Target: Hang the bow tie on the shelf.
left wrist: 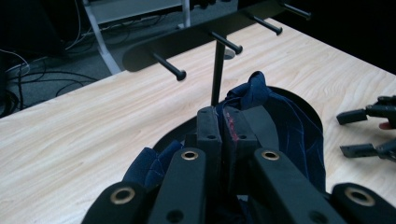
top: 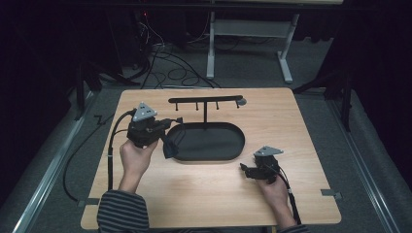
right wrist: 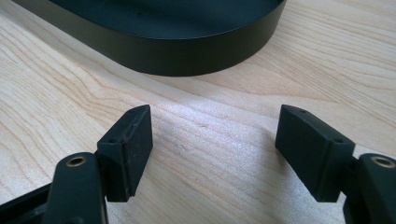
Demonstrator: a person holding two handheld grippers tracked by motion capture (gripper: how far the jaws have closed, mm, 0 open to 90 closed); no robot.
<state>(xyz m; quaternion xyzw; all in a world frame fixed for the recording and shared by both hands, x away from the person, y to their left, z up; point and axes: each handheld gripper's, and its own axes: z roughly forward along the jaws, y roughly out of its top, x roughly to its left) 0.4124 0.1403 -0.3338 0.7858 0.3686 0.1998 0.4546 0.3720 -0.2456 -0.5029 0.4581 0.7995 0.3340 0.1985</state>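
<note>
We see a light wooden table [top: 272, 189] on grey carpet. Directly on it sits a black oval tray [top: 209, 141], ahead of our right gripper [right wrist: 212, 149], with a pegged black rack [top: 206, 101] rising at the tray's far rim.

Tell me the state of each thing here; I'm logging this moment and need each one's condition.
Left gripper: shut on dark blue cloth.
Dark blue cloth: crumpled, hanging from the fingers over the tray's end.
Right gripper: open, holding nothing, low over the table.
Black oval tray: flat on the table.
Peg rack: upright, pegs bare.
</note>
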